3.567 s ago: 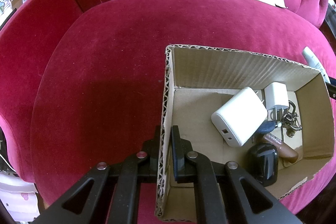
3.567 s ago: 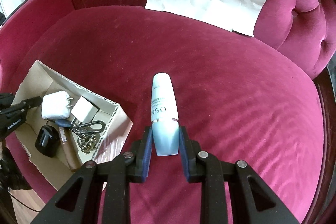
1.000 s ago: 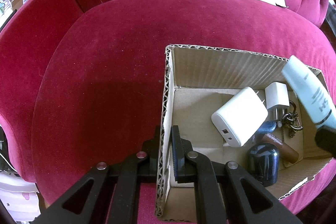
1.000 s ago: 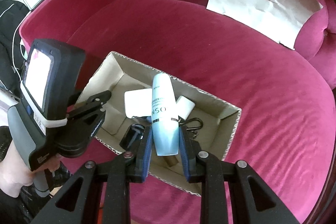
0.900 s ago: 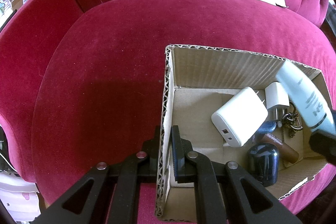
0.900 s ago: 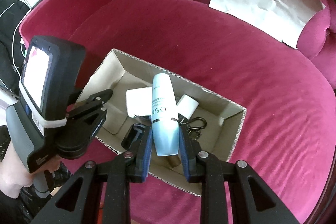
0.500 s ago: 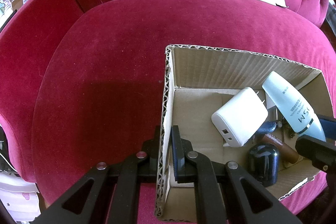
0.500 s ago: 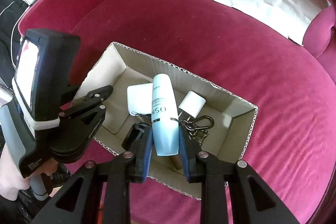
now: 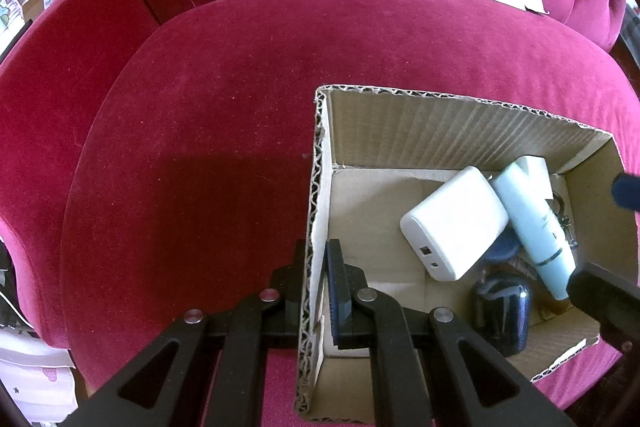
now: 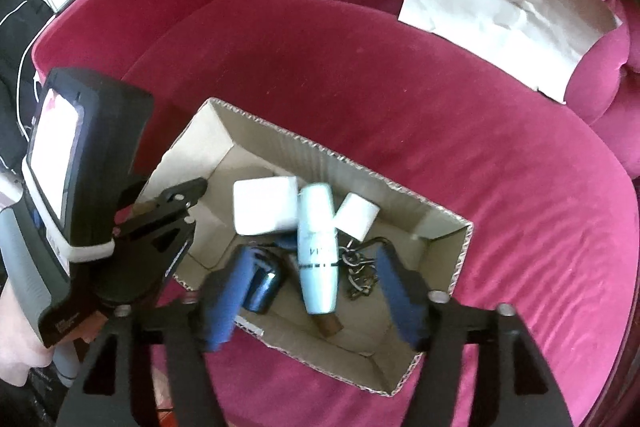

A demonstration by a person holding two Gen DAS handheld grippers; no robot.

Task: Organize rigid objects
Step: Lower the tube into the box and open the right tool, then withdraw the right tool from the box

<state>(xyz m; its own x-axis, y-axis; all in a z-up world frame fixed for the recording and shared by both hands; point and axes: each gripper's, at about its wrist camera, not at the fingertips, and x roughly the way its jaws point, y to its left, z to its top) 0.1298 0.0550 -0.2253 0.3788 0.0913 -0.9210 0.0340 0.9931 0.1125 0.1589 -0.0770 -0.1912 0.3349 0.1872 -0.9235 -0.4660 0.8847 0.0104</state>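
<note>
Released since the earlier frame, the lotion bottle (image 10: 318, 247) lies in the cardboard box (image 10: 256, 131) among chargers (image 10: 266, 205). Right gripper (image 10: 316, 291) jaws are opening, empty. Left gripper (image 9: 316, 279) is clamped on the box wall.

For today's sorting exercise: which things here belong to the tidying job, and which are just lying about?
Belongs to the job:
open cardboard box
pale blue plastic tube
large white charger block
small white plug
left claw, clamped on the box wall
right claw, opening

Just lying about:
crumpled paper sheet
red velvet sofa
</note>
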